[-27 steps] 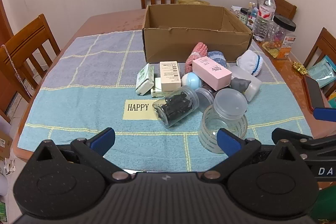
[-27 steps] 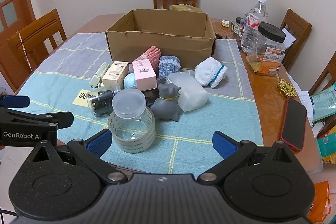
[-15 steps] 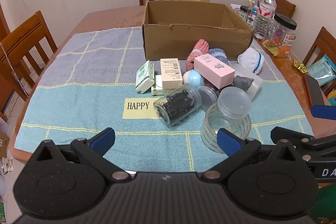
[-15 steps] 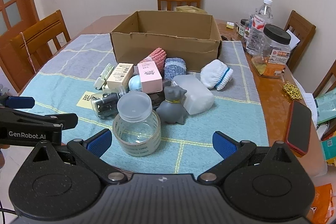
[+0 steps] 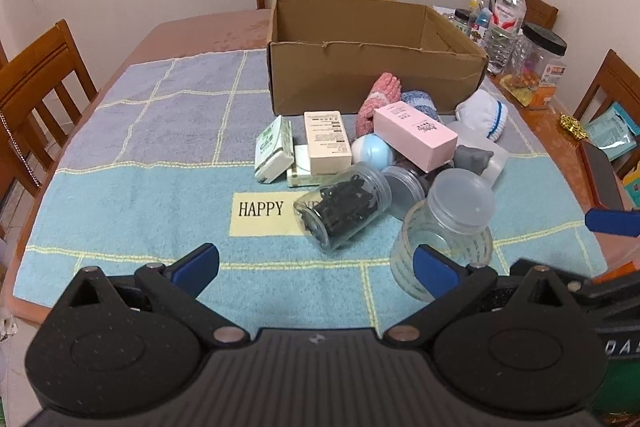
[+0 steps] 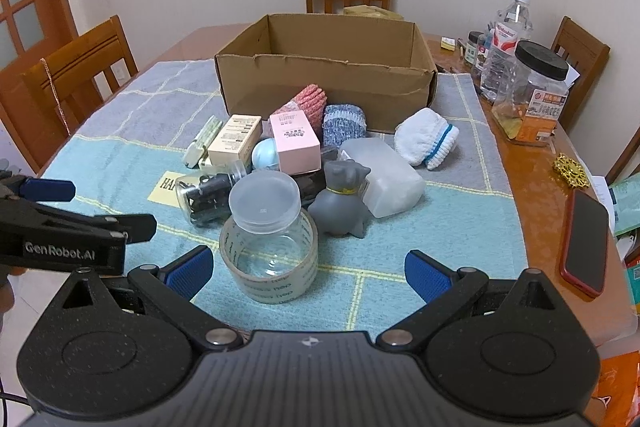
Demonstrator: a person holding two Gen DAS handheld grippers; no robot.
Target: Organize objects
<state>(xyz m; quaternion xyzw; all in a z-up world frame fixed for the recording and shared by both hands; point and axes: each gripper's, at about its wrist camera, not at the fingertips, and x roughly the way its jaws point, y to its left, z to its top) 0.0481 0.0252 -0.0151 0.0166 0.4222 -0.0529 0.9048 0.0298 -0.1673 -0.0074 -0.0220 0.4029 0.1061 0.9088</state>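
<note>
Sitting pile: small things heaped on the blue checked towel [image 6: 452,227], just before the open brown cardboard box [image 6: 328,75].
Tape: clear roll of packing tape [image 6: 269,263], a frosted round plastic lid [image 6: 264,202] resting on it.
Neighbours: grey rubber cat figure [image 6: 342,201], pink carton [image 6: 294,141], tipped clear jar of black clips [image 5: 344,209].
Left gripper [image 5: 316,265]: jaws apart, nothing held.
Right gripper [image 6: 306,269]: jaws apart, the tape roll just ahead.
</note>
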